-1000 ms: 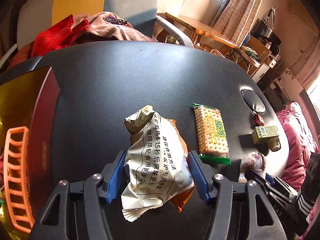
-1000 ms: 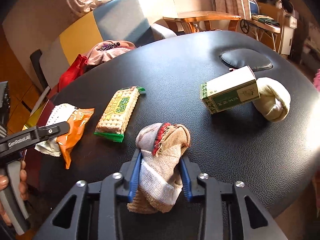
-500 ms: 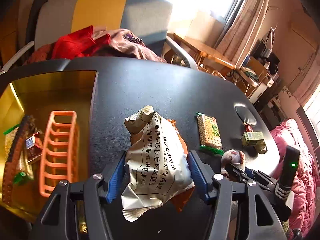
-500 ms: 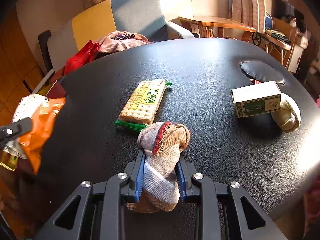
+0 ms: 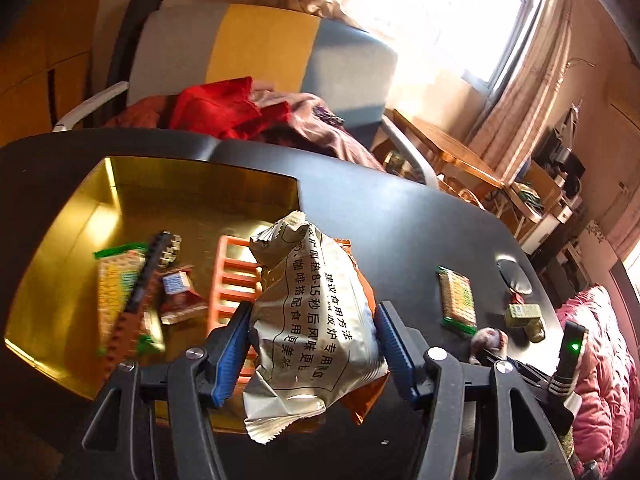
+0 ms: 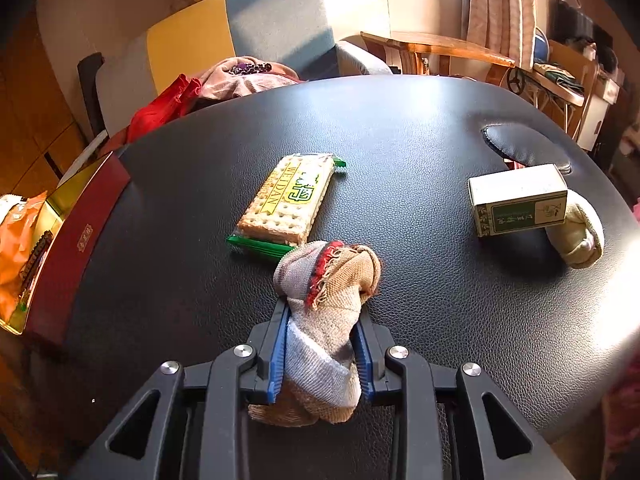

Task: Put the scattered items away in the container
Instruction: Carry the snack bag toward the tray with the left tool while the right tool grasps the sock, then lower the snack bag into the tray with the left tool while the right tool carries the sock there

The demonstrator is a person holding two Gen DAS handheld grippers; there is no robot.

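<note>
- My left gripper held a silver and orange snack bag tight between its blue fingers.
- The bag hung in the air by the right edge of the gold box, part over the box and part over the black table.
- Inside the box lay an orange rack, a cracker pack, a brown toy strip and a little red packet.
- The back half of the box floor was bare gold.
- My right gripper squeezed a rolled sock, held above the table.
- Just past the sock lay another cracker pack, flat on the table.
- Far to the right stood a green and white carton, touching a cream sock roll near the table's edge.
- The box's red side showed at the left, well apart from the sock, with bare black table between them.
</note>
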